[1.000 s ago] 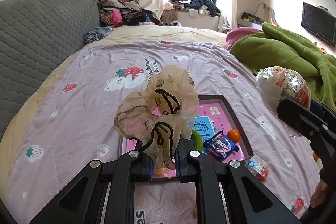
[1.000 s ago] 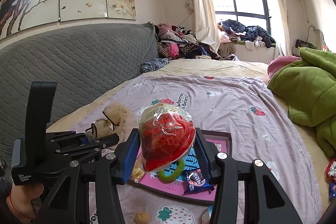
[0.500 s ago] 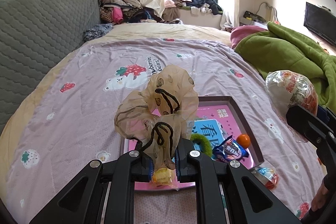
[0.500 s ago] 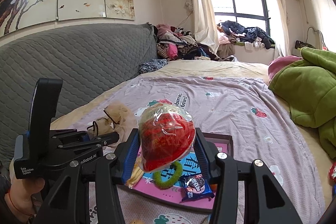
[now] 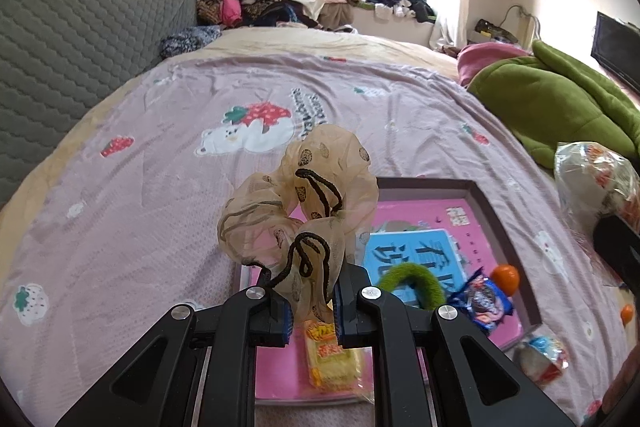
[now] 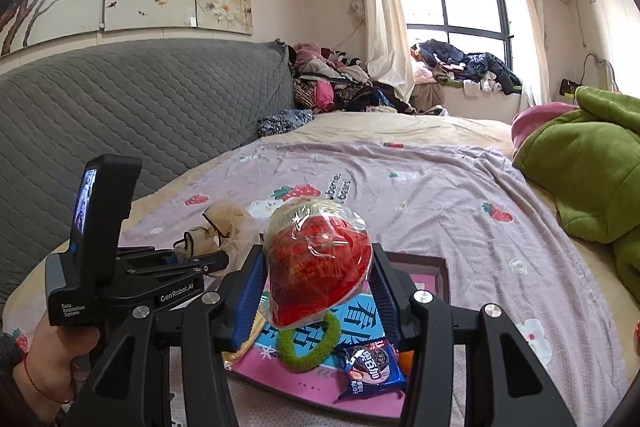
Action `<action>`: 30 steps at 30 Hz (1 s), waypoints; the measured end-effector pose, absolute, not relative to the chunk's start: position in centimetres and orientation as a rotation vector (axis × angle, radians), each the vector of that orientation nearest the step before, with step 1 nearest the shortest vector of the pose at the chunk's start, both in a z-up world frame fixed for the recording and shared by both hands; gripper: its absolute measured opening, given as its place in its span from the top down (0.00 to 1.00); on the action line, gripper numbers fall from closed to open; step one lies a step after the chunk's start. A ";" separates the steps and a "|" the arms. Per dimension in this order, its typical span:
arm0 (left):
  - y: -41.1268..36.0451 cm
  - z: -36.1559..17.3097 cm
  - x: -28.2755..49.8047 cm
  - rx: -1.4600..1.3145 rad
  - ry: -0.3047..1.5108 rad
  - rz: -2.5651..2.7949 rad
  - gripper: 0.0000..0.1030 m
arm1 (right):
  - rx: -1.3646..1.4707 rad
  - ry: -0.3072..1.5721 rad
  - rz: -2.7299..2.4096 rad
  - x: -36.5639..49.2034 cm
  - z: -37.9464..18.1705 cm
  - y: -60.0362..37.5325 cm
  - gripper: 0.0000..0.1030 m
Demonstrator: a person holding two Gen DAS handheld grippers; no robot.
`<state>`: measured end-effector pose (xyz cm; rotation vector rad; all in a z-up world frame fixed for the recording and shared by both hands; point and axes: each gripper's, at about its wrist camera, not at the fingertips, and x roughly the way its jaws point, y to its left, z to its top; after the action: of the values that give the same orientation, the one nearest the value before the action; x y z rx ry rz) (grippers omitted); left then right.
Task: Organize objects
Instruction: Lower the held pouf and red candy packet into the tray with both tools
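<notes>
**Both grippers loaded, over the tray**

Left gripper [image 5: 311, 311] clamped tight on a beige sheer scrunchie [image 5: 298, 215], which stands up above the fingers at centre of the left wrist view. Right gripper [image 6: 318, 297] clamped on a plastic-wrapped red snack pack [image 6: 318, 263], pads pressing both its sides, centre of the right wrist view. Both items are held in the air over the pink tray [image 5: 478, 191], which lies on the purple bedsheet [image 5: 160, 187] in the lower middle of both views.

Step in hand, by my read: drop each item into the tray. To do it well, lower until the item is inside the rim before opening. The scrunchie is soft and light, may cling to a pad, so open wide and lift straight off. The wrapped pack is slippery and rounded; set it down on a bare pink patch so it does not roll.

Already in the tray: green hair tie [image 6: 310, 345], blue cookie packet [image 6: 372, 367], yellow snack packet [image 5: 332, 359], small orange fruit [image 5: 505, 277]. These crowd the near half; the far upper part looks freer. The two grippers sit close side by side, so they could bump. A loose wrapped snack [image 5: 540, 359] lies off the tray at lower right. Green blanket [image 6: 588, 179] at right, clear of the work.
</notes>
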<state>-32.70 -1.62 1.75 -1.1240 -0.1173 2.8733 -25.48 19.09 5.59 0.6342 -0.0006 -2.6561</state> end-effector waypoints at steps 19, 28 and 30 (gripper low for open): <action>-2.9 -4.0 -36.1 -1.174 -0.198 2.807 0.86 | 0.768 0.007 -2.625 -27.9 -0.4 17.4 0.51; -2.7 -5.7 -36.9 -1.199 -0.193 2.772 0.86 | 0.848 0.034 -2.595 -28.6 -3.2 16.0 0.51; -2.5 -6.1 -37.0 -1.205 -0.189 2.757 0.85 | 0.882 0.041 -2.585 -28.9 -3.8 15.8 0.51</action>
<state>-36.98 -2.50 -6.06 -1.2048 -0.1895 2.7566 -28.91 15.75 -3.85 0.8823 0.0406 -2.5851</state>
